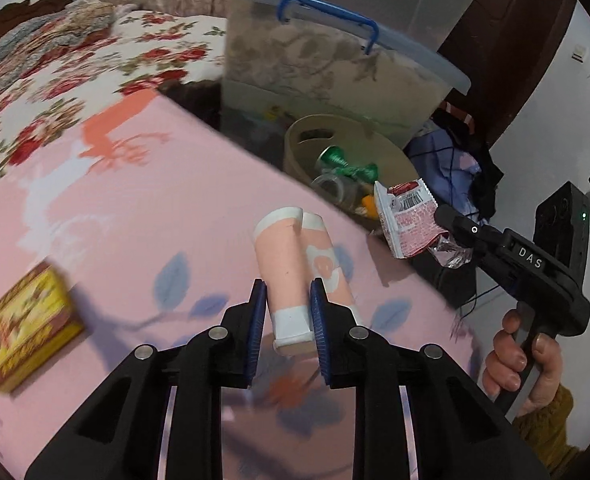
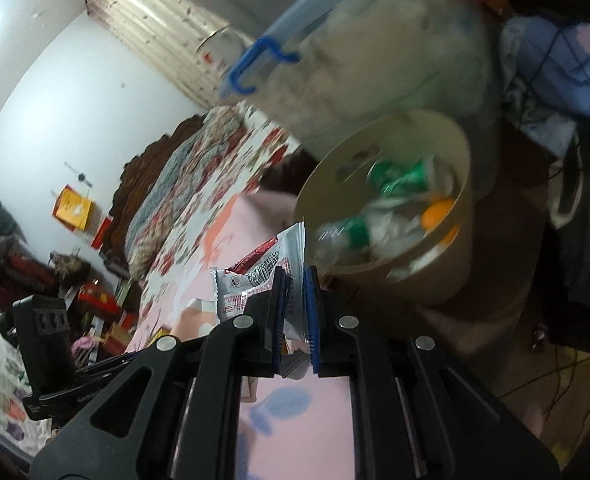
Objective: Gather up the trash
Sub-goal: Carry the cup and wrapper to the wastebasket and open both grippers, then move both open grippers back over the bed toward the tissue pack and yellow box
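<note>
Pink box (image 1: 295, 276) clamped – wrapper (image 2: 255, 280) held beside bin rim (image 2: 379, 268)

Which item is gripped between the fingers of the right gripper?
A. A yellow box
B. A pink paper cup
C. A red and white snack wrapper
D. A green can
C: the right gripper is shut on the snack wrapper, carried near the bin; the left wrist view shows the same wrapper in it, while the left gripper holds the pink cup.
</note>
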Tool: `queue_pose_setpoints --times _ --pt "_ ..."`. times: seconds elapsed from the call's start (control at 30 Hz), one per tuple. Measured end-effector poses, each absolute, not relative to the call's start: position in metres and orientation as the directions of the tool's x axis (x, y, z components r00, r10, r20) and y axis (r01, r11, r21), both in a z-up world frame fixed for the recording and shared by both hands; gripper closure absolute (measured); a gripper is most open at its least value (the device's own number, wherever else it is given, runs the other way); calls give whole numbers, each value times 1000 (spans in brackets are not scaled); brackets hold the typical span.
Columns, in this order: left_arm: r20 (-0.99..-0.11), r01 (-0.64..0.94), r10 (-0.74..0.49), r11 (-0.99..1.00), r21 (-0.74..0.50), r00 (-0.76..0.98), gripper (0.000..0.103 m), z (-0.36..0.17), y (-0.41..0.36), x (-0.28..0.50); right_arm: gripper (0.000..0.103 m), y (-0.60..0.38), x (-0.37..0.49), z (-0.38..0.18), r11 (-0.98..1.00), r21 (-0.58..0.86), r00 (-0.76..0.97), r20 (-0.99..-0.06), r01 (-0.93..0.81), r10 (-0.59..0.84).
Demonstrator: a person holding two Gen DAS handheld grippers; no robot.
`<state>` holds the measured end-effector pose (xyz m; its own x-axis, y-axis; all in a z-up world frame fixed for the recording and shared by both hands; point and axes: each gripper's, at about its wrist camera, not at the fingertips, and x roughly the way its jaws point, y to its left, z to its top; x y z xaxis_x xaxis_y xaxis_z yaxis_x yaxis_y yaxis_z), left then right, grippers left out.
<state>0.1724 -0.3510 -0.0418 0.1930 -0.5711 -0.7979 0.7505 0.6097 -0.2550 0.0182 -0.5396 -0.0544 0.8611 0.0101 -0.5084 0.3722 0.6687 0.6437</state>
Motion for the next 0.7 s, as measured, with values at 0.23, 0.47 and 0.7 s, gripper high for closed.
queue_pose_setpoints --times 0.23,0.47,0.7 --pt "-793 779 -590 564 -275 148 82 -35 -424 189 91 -584 40 -58 643 650 857 -514 405 -21" --pt "-781 770 -572 606 -197 250 28 -31 -492 211 37 -621 62 -72 578 676 840 -542 457 -31" --pt "-773 735 -588 630 -252 239 29 -31 -448 209 28 -595 42 -60 614 663 869 -489 427 -76"
